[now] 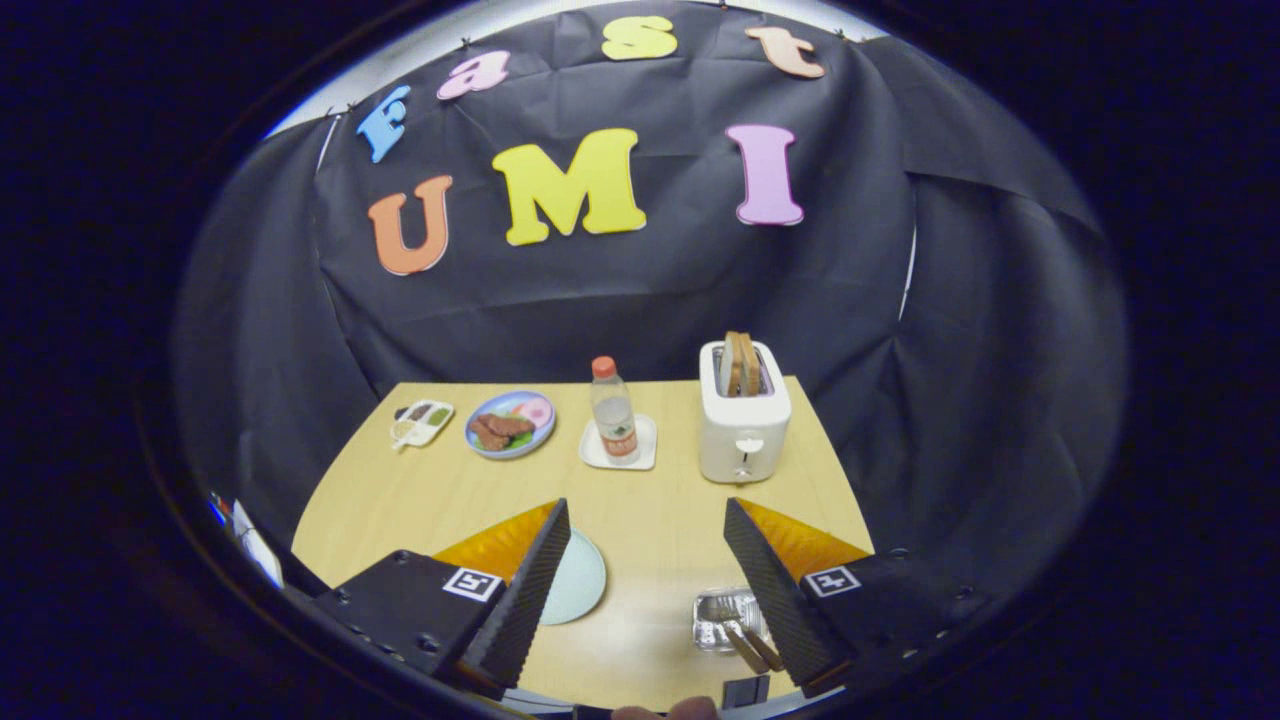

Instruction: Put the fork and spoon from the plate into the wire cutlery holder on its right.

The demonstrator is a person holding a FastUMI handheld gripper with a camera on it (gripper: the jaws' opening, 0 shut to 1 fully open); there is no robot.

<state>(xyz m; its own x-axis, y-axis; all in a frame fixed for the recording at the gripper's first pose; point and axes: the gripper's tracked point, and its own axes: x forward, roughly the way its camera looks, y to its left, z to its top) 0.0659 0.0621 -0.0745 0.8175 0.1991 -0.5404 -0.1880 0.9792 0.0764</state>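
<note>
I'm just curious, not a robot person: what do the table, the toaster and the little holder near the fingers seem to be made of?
Table: pale wood or wood-look laminate, matt, faint grain. Toaster: probably white plastic, smooth, slight sheen. Cutlery holder: silvery metal, shiny, with brown handles in it, beside the open gripper.

a worktop stands before the booth wall. along its far side, left to right: a small divided tray, a plate of food, a bottle standing on a square coaster, and a toaster with bread in its slots. nearer, the gripper hangs with fingers spread wide apart. a plate lies partly behind the left finger. to its right sits the wire cutlery holder, with two handles in it, partly behind the right finger.
</note>
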